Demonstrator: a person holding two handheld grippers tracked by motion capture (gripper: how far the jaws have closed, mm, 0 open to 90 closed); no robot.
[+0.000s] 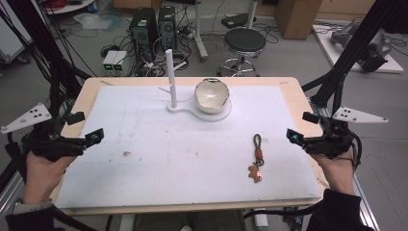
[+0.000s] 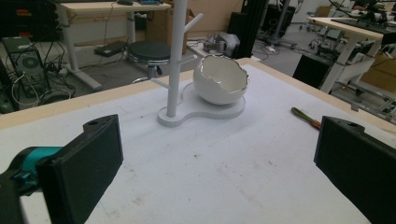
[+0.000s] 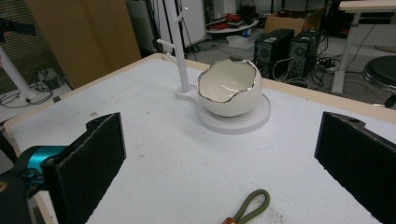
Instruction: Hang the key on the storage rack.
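A white eggshell-shaped bowl (image 1: 211, 96) with a jagged gilt rim sits on the round part of a white stand base (image 1: 179, 109). A white branched pole (image 1: 170, 77) rises from that base to the bowl's left. A keychain (image 1: 258, 158) with a green loop, a red bead and a small brown bear lies on the white mat at the right. My left gripper (image 1: 85, 128) hovers open at the table's left edge. My right gripper (image 1: 299, 126) is open at the right edge, beside the keychain. The bowl (image 2: 220, 80) (image 3: 229, 87) and the keychain loop (image 2: 306, 117) (image 3: 252, 206) lie ahead of the jaws.
A white mat (image 1: 144, 154) covers the wooden table (image 1: 86, 89). Beyond the far edge stand a black stool (image 1: 244, 42), computer towers (image 1: 144, 26) and tangled cables. Black frame struts (image 1: 353, 43) rise at both sides of the table.
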